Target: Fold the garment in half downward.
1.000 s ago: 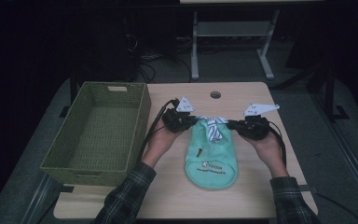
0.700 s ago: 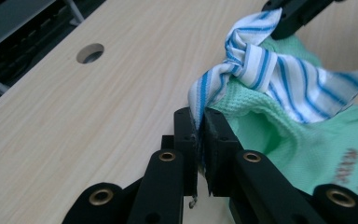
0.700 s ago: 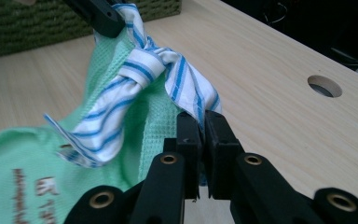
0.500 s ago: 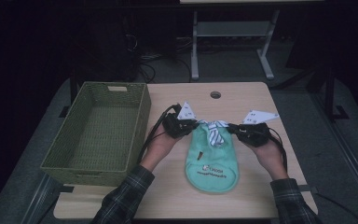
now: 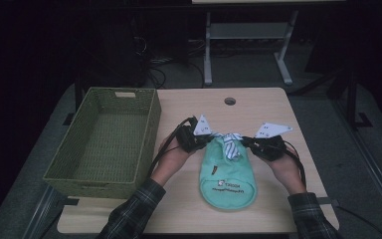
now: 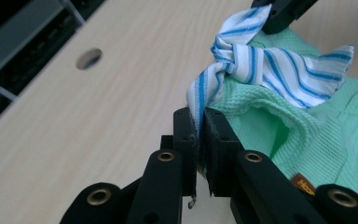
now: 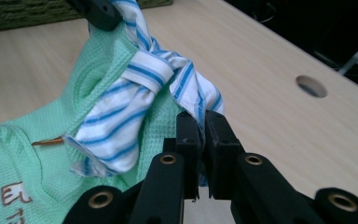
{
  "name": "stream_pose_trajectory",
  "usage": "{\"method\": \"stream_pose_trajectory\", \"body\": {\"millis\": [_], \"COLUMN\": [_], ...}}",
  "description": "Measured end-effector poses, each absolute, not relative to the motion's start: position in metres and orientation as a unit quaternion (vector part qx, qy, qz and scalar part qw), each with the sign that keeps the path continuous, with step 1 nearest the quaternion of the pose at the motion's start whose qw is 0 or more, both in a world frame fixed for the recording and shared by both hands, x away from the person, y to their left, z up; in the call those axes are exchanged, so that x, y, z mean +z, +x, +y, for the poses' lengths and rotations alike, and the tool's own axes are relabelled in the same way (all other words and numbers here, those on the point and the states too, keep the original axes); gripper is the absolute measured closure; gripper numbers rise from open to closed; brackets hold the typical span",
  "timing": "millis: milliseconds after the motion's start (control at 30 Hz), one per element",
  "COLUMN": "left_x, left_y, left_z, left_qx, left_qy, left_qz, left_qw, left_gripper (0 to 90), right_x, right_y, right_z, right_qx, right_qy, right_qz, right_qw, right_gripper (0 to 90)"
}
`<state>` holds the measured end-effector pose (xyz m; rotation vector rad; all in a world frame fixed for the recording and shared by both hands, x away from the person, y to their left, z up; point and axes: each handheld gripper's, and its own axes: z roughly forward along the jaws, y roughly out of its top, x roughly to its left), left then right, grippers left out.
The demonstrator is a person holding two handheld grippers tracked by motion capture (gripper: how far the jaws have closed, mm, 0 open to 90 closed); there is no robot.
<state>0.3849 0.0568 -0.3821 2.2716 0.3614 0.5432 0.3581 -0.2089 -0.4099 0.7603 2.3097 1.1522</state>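
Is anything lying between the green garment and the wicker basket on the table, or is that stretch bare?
Nothing visible blocks it. The green garment lies right of the wicker basket, with bare table between, apart from the left gripper and its hand. Both grippers are shut on the striped collar; the right gripper sits on the far side.

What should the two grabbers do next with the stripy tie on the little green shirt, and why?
Probably pull gently apart. The left gripper and the right gripper are each shut on one end of the striped tie, whose knot sits at the collar of the green shirt. Pulling outward would likely tighten that knot.
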Motion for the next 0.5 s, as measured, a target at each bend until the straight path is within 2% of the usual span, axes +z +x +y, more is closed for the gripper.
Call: {"method": "stream_pose_trajectory", "body": {"millis": [133, 500], "left_x": [-0.378, -0.388], "left_y": [0.380, 0.350], "left_z": [0.056, 0.062], "left_qx": [0.217, 0.217], "left_qy": [0.885, 0.894], "left_qz": [0.136, 0.094], "left_qw": [0.388, 0.380], "left_gripper": [83.4, 82.0], "right_x": [-0.402, -0.415], "right_y": [0.359, 0.331], "right_z": [-0.209, -0.207], "right_qx": [0.430, 0.418], "right_qy": [0.280, 0.259], "right_qz": [0.827, 0.842], "right_qw": [0.231, 0.222], "right_gripper": [84.2, 82.9]}}
